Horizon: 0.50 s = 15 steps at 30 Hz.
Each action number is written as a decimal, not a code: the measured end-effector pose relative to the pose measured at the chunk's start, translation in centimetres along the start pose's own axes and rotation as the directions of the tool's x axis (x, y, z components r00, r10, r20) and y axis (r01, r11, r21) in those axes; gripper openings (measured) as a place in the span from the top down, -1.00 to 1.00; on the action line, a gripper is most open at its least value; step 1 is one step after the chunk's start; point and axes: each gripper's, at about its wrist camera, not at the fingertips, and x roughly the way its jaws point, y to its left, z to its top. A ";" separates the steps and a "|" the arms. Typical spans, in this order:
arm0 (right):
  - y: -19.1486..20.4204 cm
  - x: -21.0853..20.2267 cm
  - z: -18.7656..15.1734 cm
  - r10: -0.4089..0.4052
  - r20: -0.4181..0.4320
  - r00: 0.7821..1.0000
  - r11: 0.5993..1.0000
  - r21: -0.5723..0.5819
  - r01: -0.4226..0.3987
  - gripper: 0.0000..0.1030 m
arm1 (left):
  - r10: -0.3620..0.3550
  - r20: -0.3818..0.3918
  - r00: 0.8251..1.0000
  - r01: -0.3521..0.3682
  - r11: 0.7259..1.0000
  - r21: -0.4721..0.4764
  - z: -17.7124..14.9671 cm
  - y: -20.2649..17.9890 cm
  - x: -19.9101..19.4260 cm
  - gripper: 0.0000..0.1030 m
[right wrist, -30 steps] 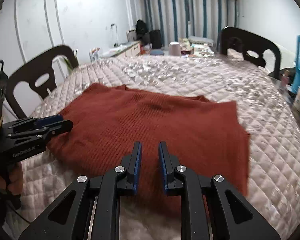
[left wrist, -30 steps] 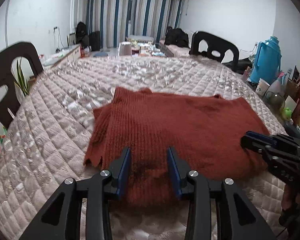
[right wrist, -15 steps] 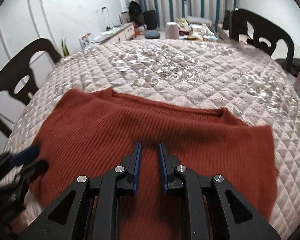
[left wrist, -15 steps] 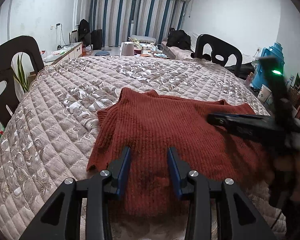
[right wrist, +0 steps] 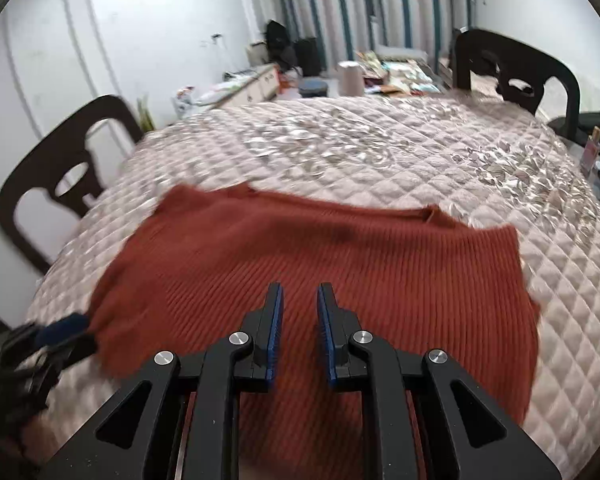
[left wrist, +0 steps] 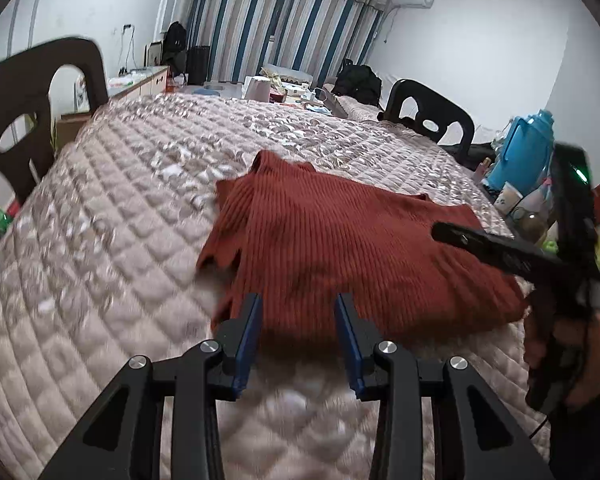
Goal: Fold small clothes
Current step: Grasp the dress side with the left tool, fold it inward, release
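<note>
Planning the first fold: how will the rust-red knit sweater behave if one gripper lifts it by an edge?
The sweater probably droops: its ribbed knit lies limp on the quilted cover, left edge bunched and wavy. Being thick-looking, it may sag heavily from one grip. The rib texture likely resists slipping between the fingers.

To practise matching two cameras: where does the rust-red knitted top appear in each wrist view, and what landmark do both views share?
Left wrist: the rust-red knitted top lies centre to right, beyond the open left gripper.
Right wrist: the top spans the middle, under the open right gripper.
Shared landmark: the striped curtain.
</note>
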 end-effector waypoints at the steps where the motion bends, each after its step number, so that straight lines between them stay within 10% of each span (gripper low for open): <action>1: 0.6 -0.9 -0.8 0.010 0.011 1.000 1.000 -0.018 -0.010 0.66 | -0.012 -0.008 1.000 0.012 1.000 -0.019 -0.5 0.2 -0.2 0.17; 15: 1.8 -1.1 -4.7 0.027 -0.012 1.000 0.999 -0.040 -0.028 0.65 | -0.159 -0.017 0.987 0.145 0.934 -0.327 -1.2 3.5 2.4 -0.03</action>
